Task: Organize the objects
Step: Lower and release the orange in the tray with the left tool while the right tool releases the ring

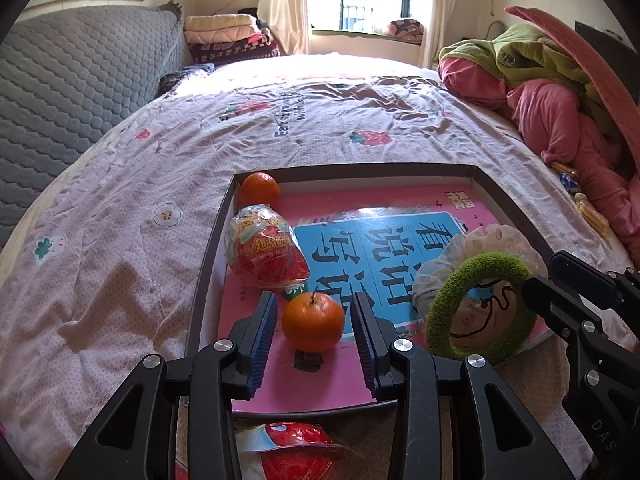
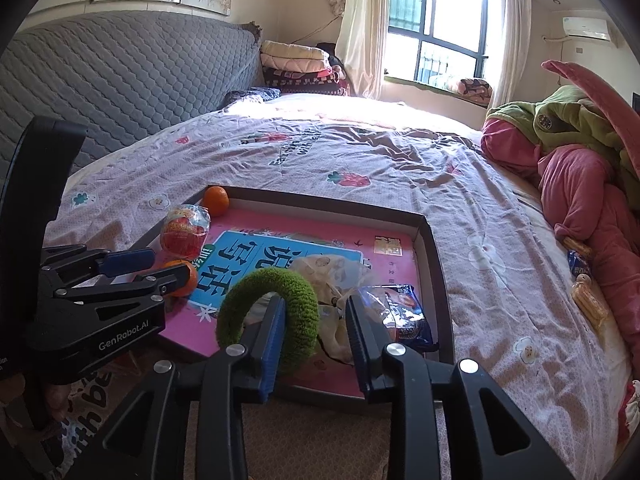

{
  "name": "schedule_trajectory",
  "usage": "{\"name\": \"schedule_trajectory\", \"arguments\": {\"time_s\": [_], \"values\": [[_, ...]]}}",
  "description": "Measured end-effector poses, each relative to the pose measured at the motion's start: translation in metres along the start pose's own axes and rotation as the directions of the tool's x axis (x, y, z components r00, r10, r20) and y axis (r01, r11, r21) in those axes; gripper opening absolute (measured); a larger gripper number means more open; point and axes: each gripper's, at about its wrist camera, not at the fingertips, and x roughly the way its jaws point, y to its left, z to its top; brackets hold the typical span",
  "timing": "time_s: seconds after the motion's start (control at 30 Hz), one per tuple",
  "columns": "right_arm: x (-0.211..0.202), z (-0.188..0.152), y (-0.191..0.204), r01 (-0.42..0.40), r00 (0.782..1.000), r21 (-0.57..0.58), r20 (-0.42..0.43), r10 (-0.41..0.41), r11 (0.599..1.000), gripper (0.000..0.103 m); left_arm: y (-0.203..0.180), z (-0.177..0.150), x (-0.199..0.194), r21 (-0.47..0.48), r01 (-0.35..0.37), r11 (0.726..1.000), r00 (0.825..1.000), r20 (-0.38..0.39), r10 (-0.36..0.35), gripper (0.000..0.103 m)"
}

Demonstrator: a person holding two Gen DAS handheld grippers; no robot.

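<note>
**Orange framed, green ring straddled**

A round, glossy orange (image 1: 313,322) with a short stem is seen on the pink book (image 1: 400,216) inside the dark tray (image 1: 208,256), between the spread left tool (image 1: 314,330), untouched. At 3 o'clock, a fuzzy green ring (image 2: 276,312) is straddled by the spread right tool (image 2: 314,326).

Red snack bag (image 1: 292,450) half hidden behind the left gripper's fingers (image 1: 262,338), cut off by the bottom edge

The open right gripper (image 2: 314,338) straddles a green ring (image 2: 298,304) over the tray (image 2: 434,248).
</note>
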Motion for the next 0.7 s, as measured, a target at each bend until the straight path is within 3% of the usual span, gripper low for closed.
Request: {"name": "schedule_trajectory", "arguments": {"time_s": [0.43,0.57,0.7], "values": [[-0.025,0.008,-0.003,-0.035,0.998,0.039,0.062,0.033,0.999,0.038,0.025,-0.011,-0.027,-0.064,-0.032,0.997,0.998,0.053,0.035,0.045],[-0.032,0.01,-0.004,-0.047,0.996,0.048,0.078,0.044,0.998,0.039,0.033,-0.012,-0.042,-0.061,-0.038,0.997,0.995,0.09,0.043,0.053],[-0.04,0.01,-0.006,-0.045,0.994,0.052,0.097,0.04,0.998,0.049,0.044,-0.014,-0.056,-0.07,-0.037,0.997,0.992,0.118,0.045,0.056]]}}
